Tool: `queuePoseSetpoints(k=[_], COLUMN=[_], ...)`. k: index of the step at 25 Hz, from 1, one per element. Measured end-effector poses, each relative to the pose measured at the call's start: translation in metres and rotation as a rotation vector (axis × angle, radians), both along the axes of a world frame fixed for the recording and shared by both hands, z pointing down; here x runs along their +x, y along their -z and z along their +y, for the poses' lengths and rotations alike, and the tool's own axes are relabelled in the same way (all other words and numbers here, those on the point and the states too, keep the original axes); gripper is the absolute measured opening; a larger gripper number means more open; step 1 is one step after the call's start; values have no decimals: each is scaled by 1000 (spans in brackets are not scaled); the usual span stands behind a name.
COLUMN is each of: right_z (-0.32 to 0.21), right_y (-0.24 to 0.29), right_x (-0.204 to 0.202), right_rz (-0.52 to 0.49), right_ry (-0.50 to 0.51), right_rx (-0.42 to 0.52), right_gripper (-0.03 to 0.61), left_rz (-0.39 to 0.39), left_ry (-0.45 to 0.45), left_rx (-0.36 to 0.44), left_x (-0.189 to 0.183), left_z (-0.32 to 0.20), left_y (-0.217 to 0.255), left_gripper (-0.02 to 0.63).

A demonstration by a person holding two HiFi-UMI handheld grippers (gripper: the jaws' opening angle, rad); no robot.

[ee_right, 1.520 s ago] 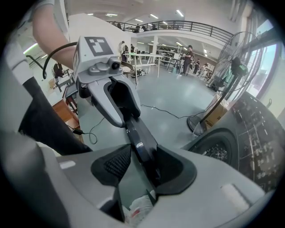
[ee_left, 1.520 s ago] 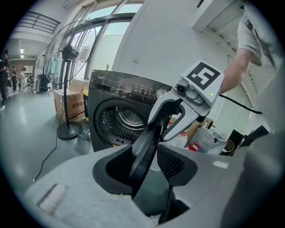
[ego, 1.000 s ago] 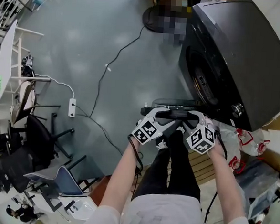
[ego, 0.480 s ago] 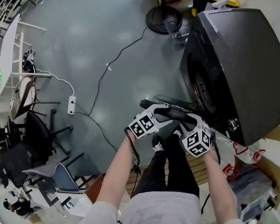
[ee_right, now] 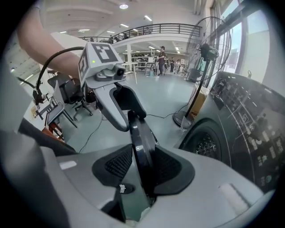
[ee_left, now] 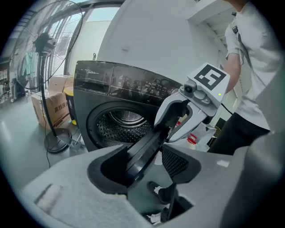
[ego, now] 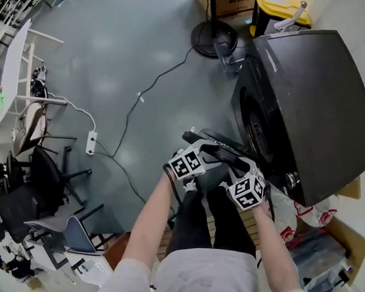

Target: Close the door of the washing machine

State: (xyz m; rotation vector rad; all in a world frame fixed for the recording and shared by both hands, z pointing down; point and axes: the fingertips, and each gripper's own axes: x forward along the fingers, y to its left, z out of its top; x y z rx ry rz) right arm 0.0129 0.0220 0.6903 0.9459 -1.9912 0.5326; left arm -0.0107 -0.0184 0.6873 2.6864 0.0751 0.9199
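My left forearm (ego: pixel 147 224) reaches forward and slightly inward, bare to the elbow, and the left gripper (ego: pixel 211 152) at its end tips moderately downward with its marker cube facing up toward the head camera. Its jaws have just been opening. In the left gripper view the dark rim of the door (ego: pixel 222 145) runs slantwise between them, lying close along the left pad, while the meshed right pad stands clear of it, so nothing is clamped there. The door itself hangs open, seen almost edge-on just ahead of both hands and swung out from the front of the washing machine (ego: pixel 323 90), whose perforated drum (ee_left: pixel 121 122) shows through the round opening. Just right of the left one, the right gripper (ego: pixel 240 165) points more steeply down from my right forearm (ego: pixel 269 242). Its jaws have been closing, and in its own view both pads sit against the door's rim, gripping it.
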Motion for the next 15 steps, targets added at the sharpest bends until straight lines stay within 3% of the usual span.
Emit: queuePoseSetpoints(k=[7, 15], right_z=[-27, -46], right_y=[0, -1], right_x=[9, 20], right_rz=[10, 38], right_ry=[-134, -320], right_rx=[25, -20], right_gripper=[156, 161], left_rz=[13, 27], left_ry=[-5, -113], left_rx=[32, 4], left_x=[16, 33], left_z=[-30, -50], left_y=[1, 1], left_gripper=[270, 285])
